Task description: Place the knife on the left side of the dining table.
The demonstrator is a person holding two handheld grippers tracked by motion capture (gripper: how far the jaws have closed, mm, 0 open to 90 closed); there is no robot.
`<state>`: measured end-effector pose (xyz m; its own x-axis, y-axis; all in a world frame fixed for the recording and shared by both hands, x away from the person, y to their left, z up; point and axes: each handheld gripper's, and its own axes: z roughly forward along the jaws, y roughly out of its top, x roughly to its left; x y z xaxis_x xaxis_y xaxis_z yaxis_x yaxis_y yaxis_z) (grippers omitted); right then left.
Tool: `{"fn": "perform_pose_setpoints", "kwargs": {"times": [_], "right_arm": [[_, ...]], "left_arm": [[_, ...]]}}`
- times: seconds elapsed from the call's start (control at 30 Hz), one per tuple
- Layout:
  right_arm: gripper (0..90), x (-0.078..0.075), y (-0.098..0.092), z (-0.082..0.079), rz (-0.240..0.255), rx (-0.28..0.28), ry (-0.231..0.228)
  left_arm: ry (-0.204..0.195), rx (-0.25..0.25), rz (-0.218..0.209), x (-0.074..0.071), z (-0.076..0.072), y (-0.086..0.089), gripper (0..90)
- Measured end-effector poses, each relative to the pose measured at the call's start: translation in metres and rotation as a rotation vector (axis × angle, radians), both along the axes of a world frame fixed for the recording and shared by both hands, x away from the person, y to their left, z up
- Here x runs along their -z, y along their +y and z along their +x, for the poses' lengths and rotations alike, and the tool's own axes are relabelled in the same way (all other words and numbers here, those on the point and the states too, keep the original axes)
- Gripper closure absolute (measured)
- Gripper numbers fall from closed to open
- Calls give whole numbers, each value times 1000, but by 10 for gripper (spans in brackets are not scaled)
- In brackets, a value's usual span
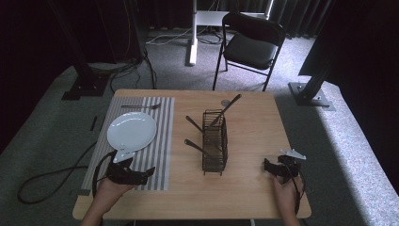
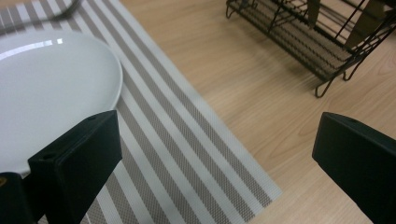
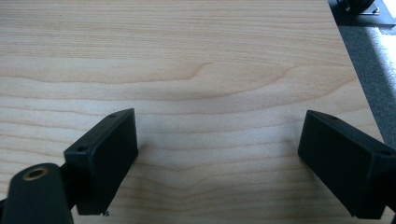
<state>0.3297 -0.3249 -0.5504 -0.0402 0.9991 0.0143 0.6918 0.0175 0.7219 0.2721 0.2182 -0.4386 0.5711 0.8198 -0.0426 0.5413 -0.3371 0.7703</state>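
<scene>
Indoors, wooden table (image 1: 254, 188), striped placemat (image 1: 157, 141), grey carpet (image 1: 42, 136), dark curtains (image 1: 160, 12).

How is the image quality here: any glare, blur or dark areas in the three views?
High view: soft and dim, the backdrop nearly black, daylight brightening the floor at right. Left gripper view: window glare streaks the white plate; the fork at the top edge and the wire rack are blurred, the striped placemat sharp. Right gripper view: evenly lit table, crisp wood grain, soft shadows beneath the open right claw.
</scene>
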Motion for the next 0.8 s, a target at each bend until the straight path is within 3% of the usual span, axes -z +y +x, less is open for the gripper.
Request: {"fn": "perform_pose_setpoints", "kwargs": {"times": [0.17, 0.8], "right_arm": [[113, 0, 0, 0, 0, 0, 0], [114, 0, 0, 0, -1, -1, -1]], "left_arm": [[-23, 37, -37, -12, -1, -7, 33], [-59, 159, -70, -39, 4, -49, 33]]}}
